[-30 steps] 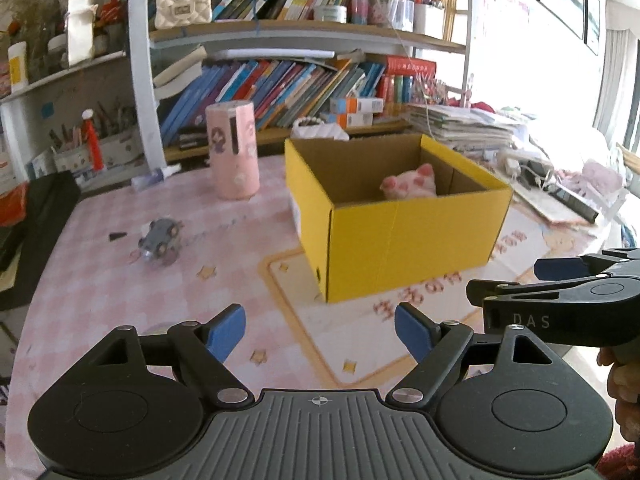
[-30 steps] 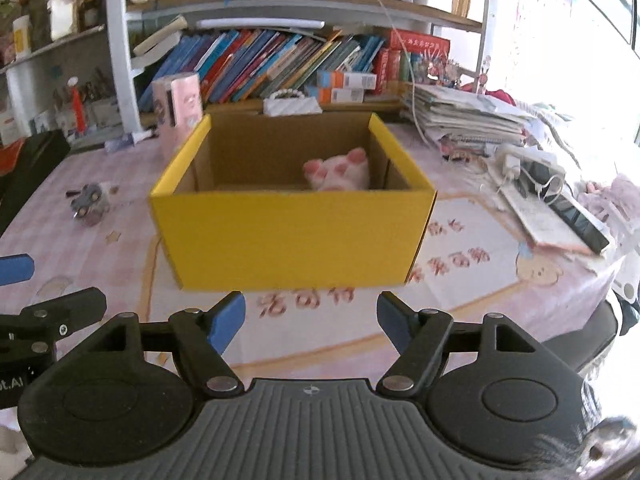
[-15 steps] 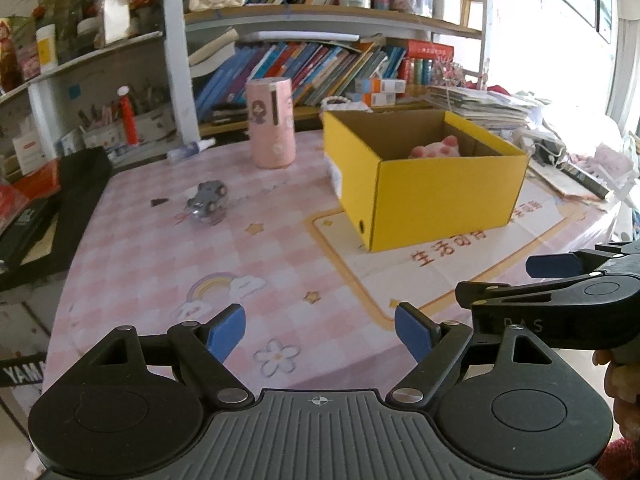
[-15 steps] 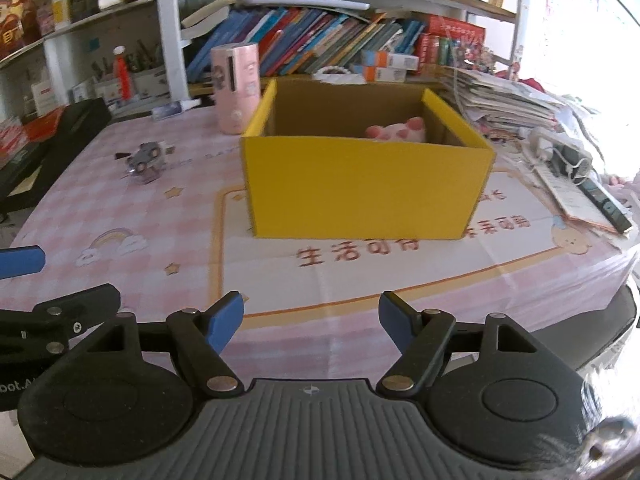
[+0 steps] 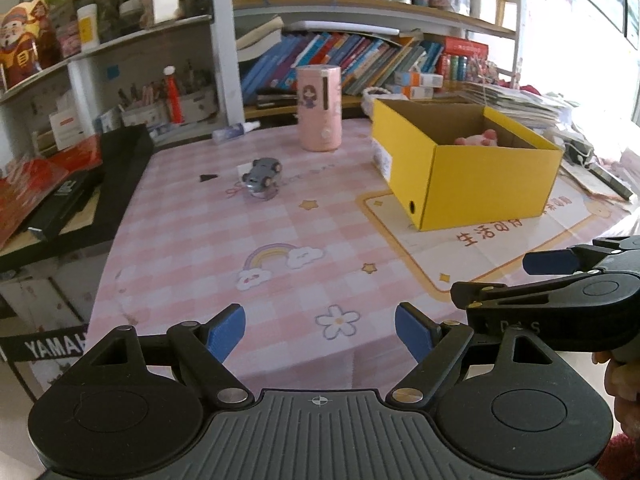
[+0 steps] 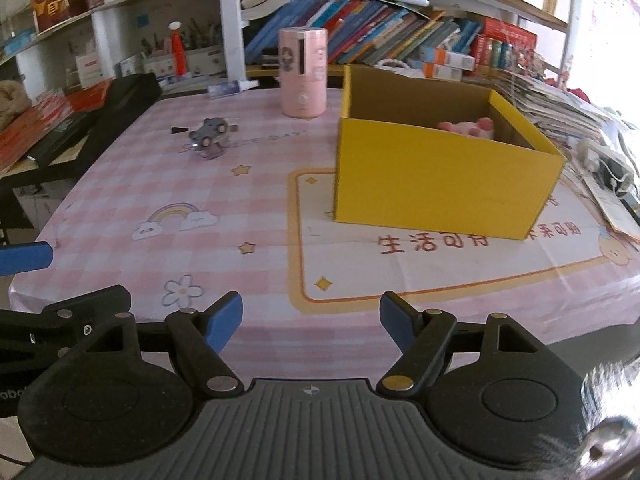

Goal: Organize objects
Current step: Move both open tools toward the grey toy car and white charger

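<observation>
On the pink checked tablecloth [image 5: 192, 240] a yellow cardboard box [image 5: 480, 184] is set toward the right, on a pale printed mat [image 6: 440, 264] with an orange border. Inside the box a pink plush toy [image 5: 478, 139] is seen against the far wall, only its top showing above the rim. Well apart from the box, to its left, a small grey toy car [image 5: 261, 173] is placed on the cloth, with a tiny black piece [image 5: 208, 177] just beside it. Behind the car a pink cylindrical container [image 5: 320, 108] is stood upright near the bookshelf [image 5: 360, 60]. At the near table edge the left gripper [image 5: 320, 330] is held over the cloth, its 2 blue-padded fingers [image 5: 226, 330] spread with nothing between them. Beside it the right gripper [image 6: 311, 322] is likewise held released and empty, its fingers apart, aimed toward the box. Part of a hand [image 5: 624, 384] is visible at the right edge of the left wrist view.
</observation>
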